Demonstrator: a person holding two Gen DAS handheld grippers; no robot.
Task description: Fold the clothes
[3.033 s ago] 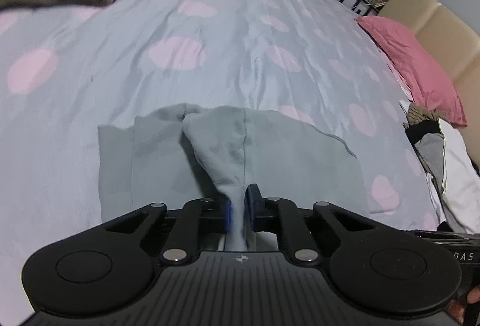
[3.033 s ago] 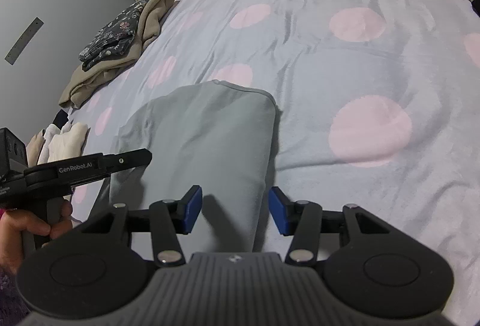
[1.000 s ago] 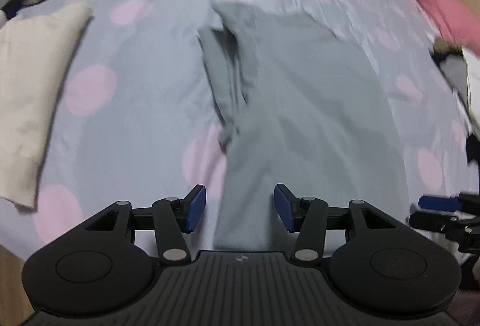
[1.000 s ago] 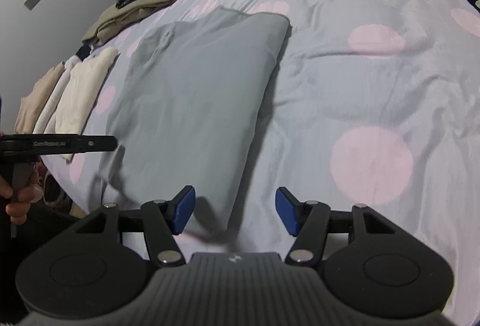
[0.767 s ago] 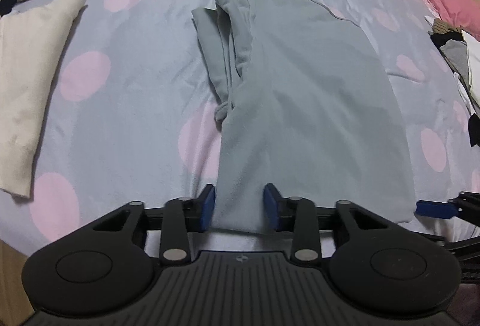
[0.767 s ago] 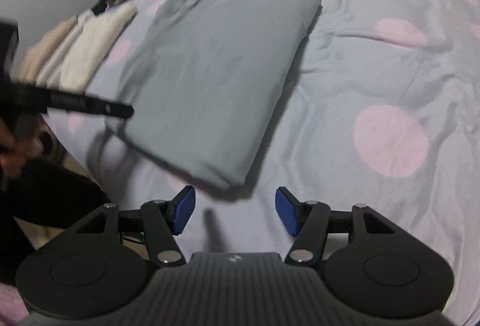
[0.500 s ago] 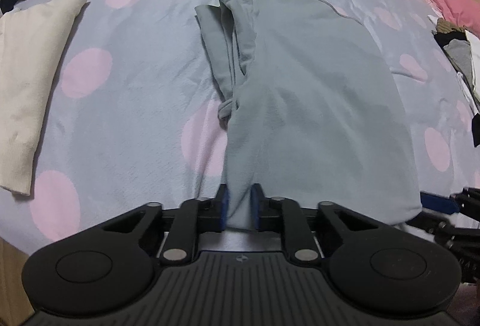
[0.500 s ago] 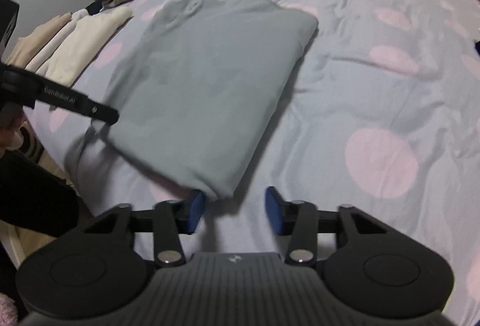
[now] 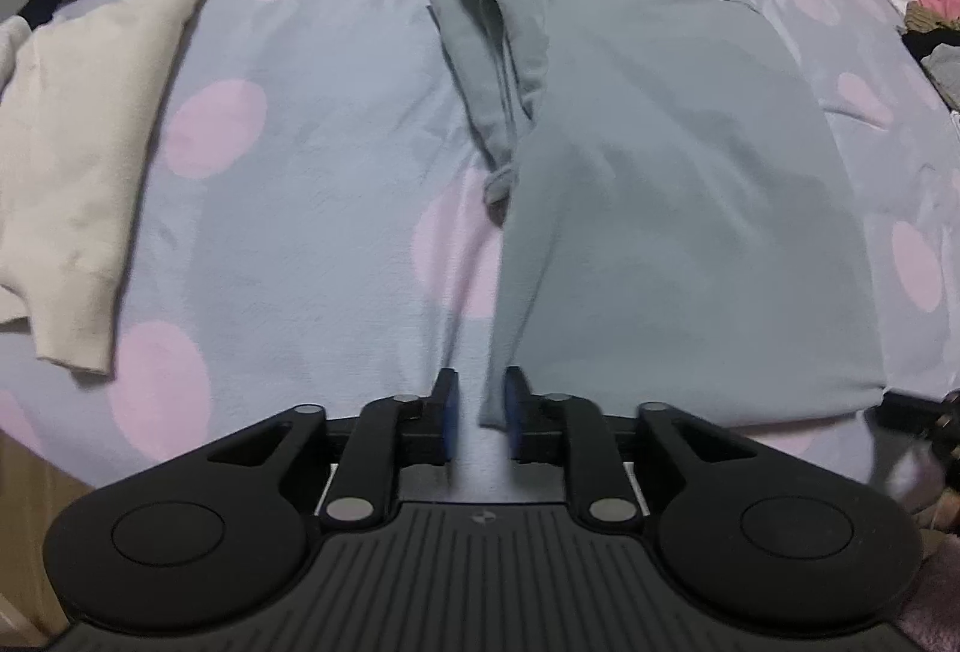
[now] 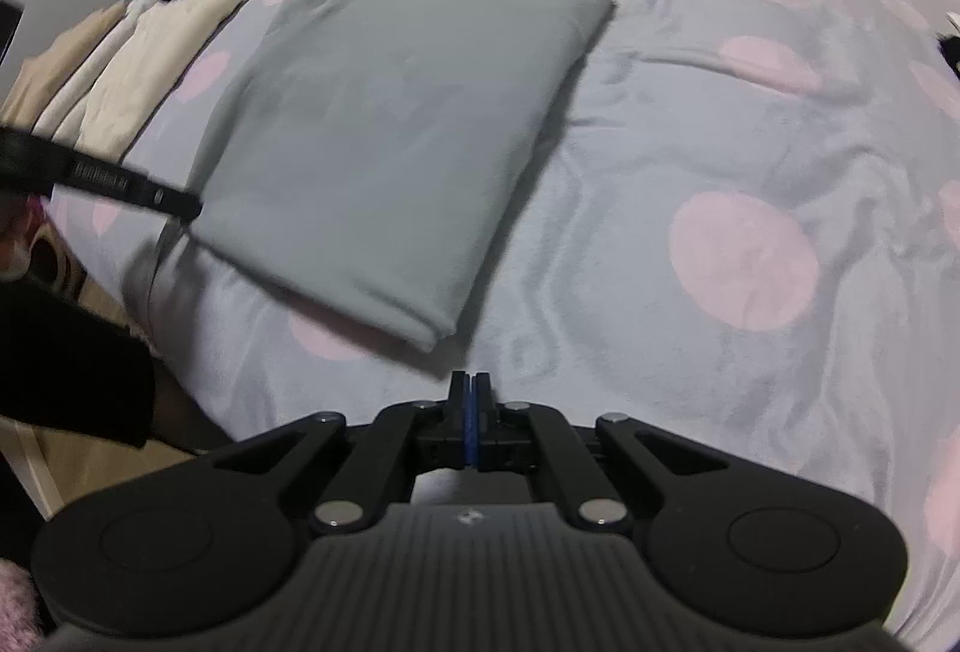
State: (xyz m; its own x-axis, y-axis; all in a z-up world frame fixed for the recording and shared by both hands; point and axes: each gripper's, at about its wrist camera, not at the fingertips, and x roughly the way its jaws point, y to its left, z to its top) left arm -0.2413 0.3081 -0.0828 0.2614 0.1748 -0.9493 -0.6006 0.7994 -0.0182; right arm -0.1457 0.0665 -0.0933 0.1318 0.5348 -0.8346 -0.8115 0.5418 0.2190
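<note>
The grey shirt (image 9: 660, 159) lies on the spotted bed cover (image 9: 312, 172), folded lengthwise into a long panel, with a sleeve bunched along its left edge and its hem end toward the bed's near side. The left tool (image 9: 478, 409) has its pads a little apart around the near left corner of the hem; the cloth sits between them, not yet pinched as far as I can tell. The right tool (image 10: 471, 427) is fully closed on nothing, just short of the near right corner. To my eye, a clean fold wants both corners gripped evenly and the sleeve tucked in. Folded cream garments (image 9: 78, 141) lie to the left.
</note>
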